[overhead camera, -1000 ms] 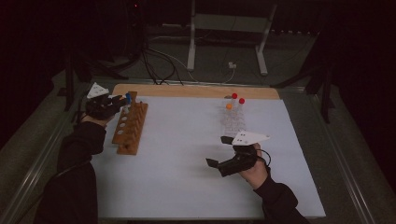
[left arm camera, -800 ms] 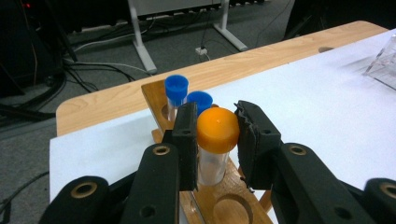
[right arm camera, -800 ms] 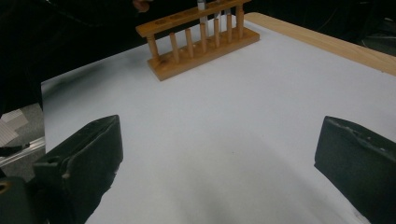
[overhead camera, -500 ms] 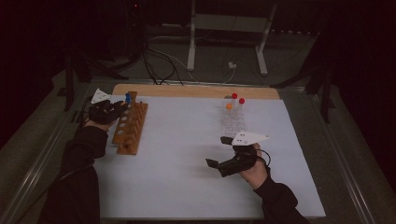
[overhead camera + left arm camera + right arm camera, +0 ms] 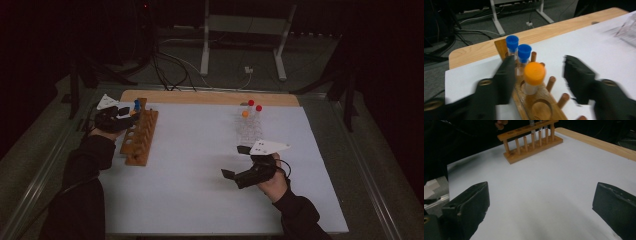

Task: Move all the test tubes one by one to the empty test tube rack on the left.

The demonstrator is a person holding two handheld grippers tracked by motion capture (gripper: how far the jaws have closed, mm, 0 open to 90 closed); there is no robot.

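A wooden tube rack [image 5: 140, 137] stands at the table's left. Two blue-capped tubes [image 5: 512, 42] and an orange-capped tube [image 5: 534, 75] stand upright in its far holes. My left gripper [image 5: 540, 67] straddles the orange-capped tube. Its jaws have just been opening and stand apart from the tube on both sides. In the high view the left gripper [image 5: 125, 116] sits at the rack's far end. My right gripper [image 5: 235, 161] hovers open over the bare white table, nothing between its jaws [image 5: 541, 197]. The wooden rack [image 5: 531, 143] lies far ahead of it.
A clear plastic rack [image 5: 249, 127] with two red-capped tubes and one orange-capped tube stands behind the right gripper. A wooden board [image 5: 210, 97] edges the table's far side. Cables and a metal stand's legs lie on the floor beyond.
The left gripper's jaws have parted around the orange-capped tube, which stays in the rack. The right hand has kept still.
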